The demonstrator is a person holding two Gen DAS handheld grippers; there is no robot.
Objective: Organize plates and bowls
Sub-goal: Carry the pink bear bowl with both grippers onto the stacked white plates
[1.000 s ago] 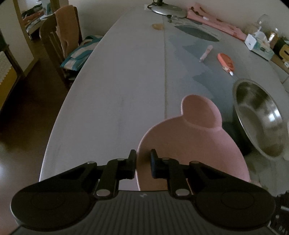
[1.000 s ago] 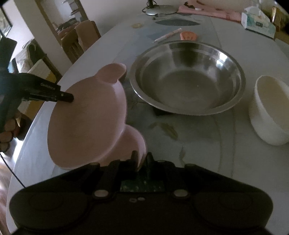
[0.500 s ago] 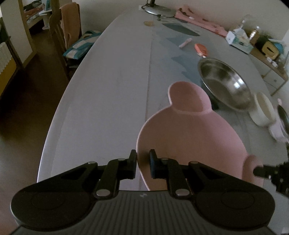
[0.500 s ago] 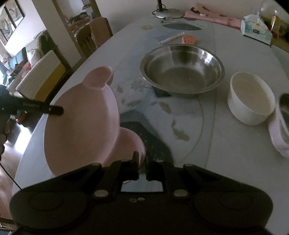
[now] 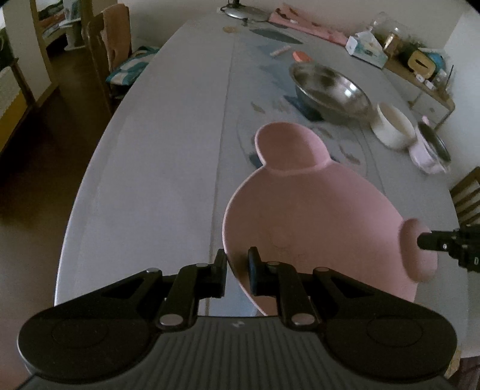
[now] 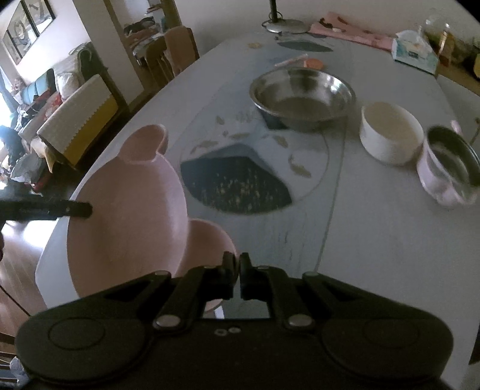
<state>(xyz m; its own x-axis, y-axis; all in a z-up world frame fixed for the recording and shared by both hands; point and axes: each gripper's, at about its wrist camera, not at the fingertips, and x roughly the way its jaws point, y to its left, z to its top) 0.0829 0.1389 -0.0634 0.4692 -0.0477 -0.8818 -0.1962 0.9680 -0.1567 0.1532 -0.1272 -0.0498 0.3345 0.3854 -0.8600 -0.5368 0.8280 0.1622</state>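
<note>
Over the near end of the long table point(image 5: 156, 144) hangs the pink plate point(image 5: 306, 216), the one with two round ears, held clear of the surface and tilted, its hollow side facing the left camera. Table runs away from both cameras; pale cloth with a dark printed patch point(image 6: 237, 183) near the middle.

Steel bowl point(image 6: 303, 96): largest dish on the table, stands upright beyond the dark patch, on a dark mat. White bowl point(image 6: 390, 135): just right of the steel bowl, upright, apart from it. Pink pot point(image 6: 450, 171) with a metal inside: just beside the white bowl, nearer the right edge; touching or not, cannot tell. Tissue box point(image 6: 415, 51) and a lamp base point(image 6: 288, 25) stand at the far end. Chairs point(image 5: 105, 60) line the left side.

Left gripper point(image 5: 237, 270): jaws closed onto the plate's near rim, one finger each side of the edge. In the right view its dark fingers point(image 6: 75, 208) reach the plate's left rim.

Right gripper point(image 6: 235, 271): jaws pinched almost together on the rim of the plate's near ear. In the left view it enters from the right edge and its tip point(image 5: 426, 240) sits on that ear.

Plate is thus carried by both tools, at opposite sides. Both views slightly blurred.
</note>
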